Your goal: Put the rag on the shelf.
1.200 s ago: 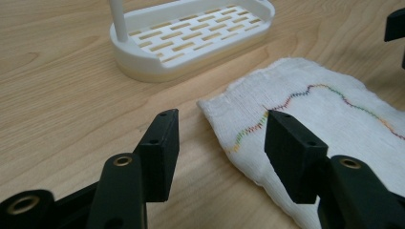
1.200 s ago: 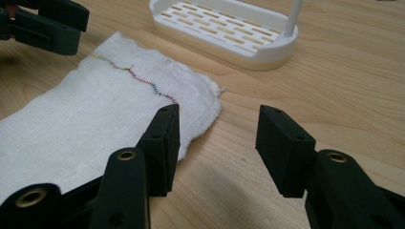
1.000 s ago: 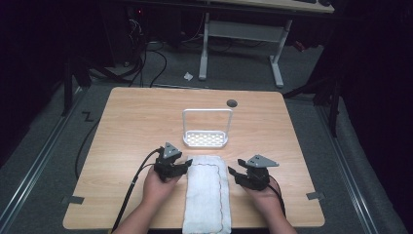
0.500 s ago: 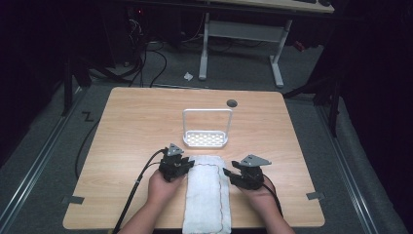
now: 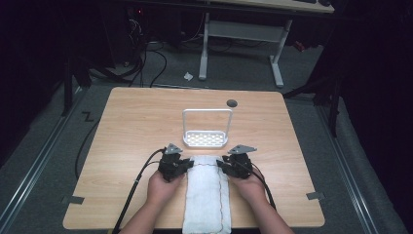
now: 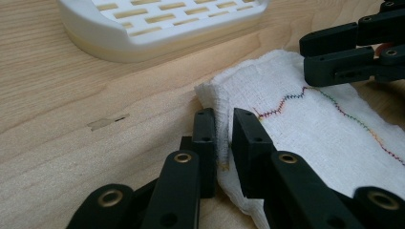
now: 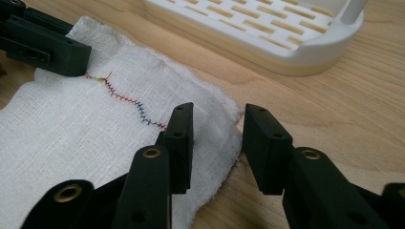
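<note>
A white cloth (image 5: 207,195) with a coloured zigzag seam lies lengthwise at the table's near edge, between the person's hands. My left gripper (image 5: 189,164) is at the cloth's far left corner. In the left gripper view its jaws (image 6: 223,117) stand close together with the cloth's (image 6: 310,124) folded edge pinched between them. My right gripper (image 5: 222,165) is at the far right corner. In the right gripper view it (image 7: 217,114) is open, with the corner of the cloth (image 7: 71,124) lying in the wide gap and one jaw resting over the fabric.
A white slotted rack (image 5: 205,139) with an upright loop handle stands just beyond the cloth, close to both grippers. A dark round grommet (image 5: 232,103) sits near the far edge of the wooden table (image 5: 136,126). Cables trail from the grippers toward the near edge.
My right gripper has moved left onto the cloth's far right corner. My left gripper has edged right onto the far left corner. The cloth has stayed put.
</note>
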